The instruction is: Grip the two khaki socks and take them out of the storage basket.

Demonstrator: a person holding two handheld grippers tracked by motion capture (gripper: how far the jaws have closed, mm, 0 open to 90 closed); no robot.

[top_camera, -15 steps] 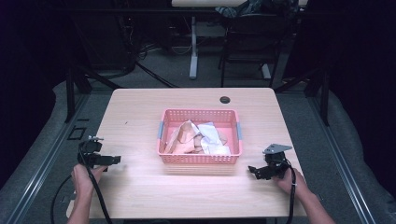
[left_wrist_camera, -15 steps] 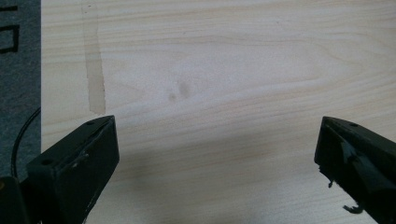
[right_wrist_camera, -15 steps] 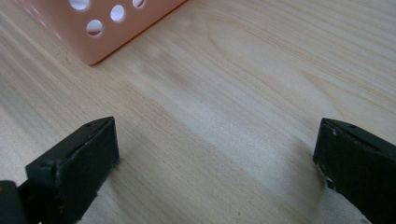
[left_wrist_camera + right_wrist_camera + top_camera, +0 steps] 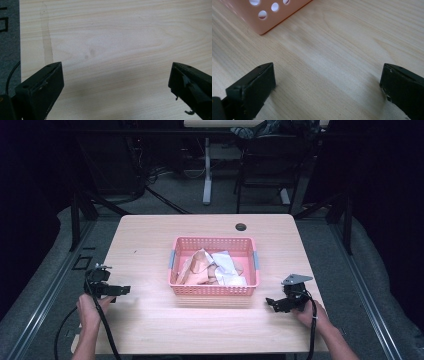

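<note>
**Both grippers idle beside a full basket: work on the contents not yet begun**

Nearest the person, the left gripper (image 4: 116, 290) rests low over the table (image 4: 150, 330) at its left front, jaws pointing inward toward the centre. In the left gripper view its two black jaws stand wide apart with bare wood between them and nothing held. The right gripper (image 4: 272, 303) sits at the right front, grey three-cornered plate on top, aimed toward the near right corner of the pink basket (image 4: 214, 290). In the right gripper view its jaws are likewise spread wide over bare wood, and a corner of the perforated basket wall (image 4: 268, 17) lies just ahead, apart from the jaw tips.

At mid-table the basket holds a loose heap of crumpled cloth (image 4: 207, 267), peach-coloured pieces on the left and white ones on the right, all inside the rim. No piece lies on the tabletop, and neither gripper touches the basket or its contents.

Judged from this layout, the task stands at its outset: everything is in the basket, and reaching in, gripping and lifting pieces all remain. Farther back, a small dark round cap (image 4: 241, 226) sits near the table's far edge.
</note>
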